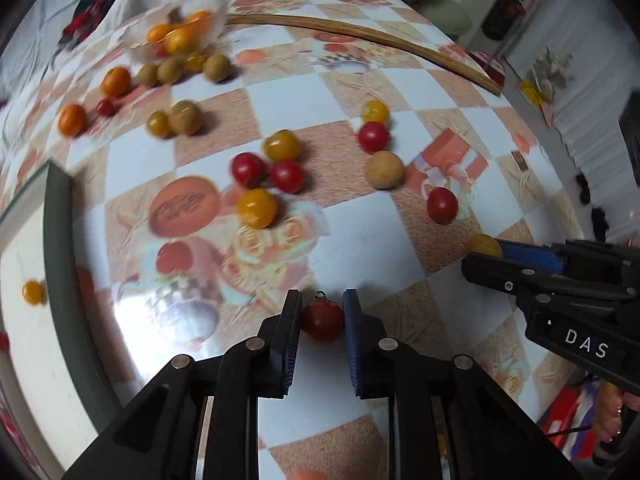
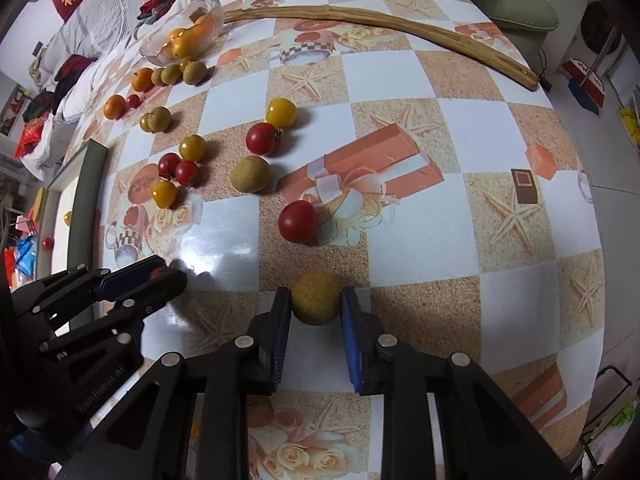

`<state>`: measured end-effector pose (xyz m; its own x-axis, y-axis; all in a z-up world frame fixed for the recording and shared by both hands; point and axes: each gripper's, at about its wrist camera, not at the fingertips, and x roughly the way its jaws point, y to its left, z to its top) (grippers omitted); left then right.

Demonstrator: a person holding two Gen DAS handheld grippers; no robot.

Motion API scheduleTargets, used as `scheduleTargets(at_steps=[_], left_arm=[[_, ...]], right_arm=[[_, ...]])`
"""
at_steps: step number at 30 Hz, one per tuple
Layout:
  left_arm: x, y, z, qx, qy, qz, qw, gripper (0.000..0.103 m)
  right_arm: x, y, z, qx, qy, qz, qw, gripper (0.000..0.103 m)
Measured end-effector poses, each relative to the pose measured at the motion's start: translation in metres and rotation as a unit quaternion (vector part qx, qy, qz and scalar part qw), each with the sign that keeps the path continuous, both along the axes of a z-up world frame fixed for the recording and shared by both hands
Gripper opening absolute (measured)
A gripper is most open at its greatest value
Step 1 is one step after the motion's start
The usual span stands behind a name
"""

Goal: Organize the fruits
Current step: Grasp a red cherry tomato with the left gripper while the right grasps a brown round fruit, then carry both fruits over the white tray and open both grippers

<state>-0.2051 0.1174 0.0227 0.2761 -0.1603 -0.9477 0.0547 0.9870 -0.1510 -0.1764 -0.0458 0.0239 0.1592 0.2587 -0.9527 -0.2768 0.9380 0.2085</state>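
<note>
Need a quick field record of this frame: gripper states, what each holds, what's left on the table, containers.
left gripper: shut on red cherry tomato, at table level
right gripper: shut on tan round fruit, at table level
table: checkered printed cloth, loose fruit scattered across it
loose fruit: red tomato, yellow tomato, tan fruit, oranges at far left
glass bowl: far left corner, holds orange fruit
wooden stick: curved, lies along the far edge
tray: left edge, green rim, a few small fruits inside
</note>
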Motion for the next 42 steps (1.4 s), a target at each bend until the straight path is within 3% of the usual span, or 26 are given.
scheduleTargets(at_steps=[9, 22, 31, 42], left_arm=[[-0.015, 0.035, 0.016, -0.008, -0.008, 0.034, 0.9994, 0.022], [-0.044, 0.099, 0.039, -0.008, -0.032, 0.107, 0.9937, 0.022], [-0.077, 0.166, 0.044, 0.010, -0.044, 0.175, 0.9836, 0.022], [-0.119, 0.250, 0.022, 0.049, -0.028, 0.262, 0.9633, 0.022]], right_arm=[[0.002, 0.020, 0.012, 0.007, -0.008, 0.014, 1.000, 0.027], [-0.003, 0.096, 0.028, 0.023, -0.018, 0.078, 0.997, 0.027], [-0.018, 0.166, 0.037, 0.034, -0.026, 0.136, 0.990, 0.027], [-0.045, 0.265, 0.041, 0.048, -0.030, 0.217, 0.975, 0.027]])
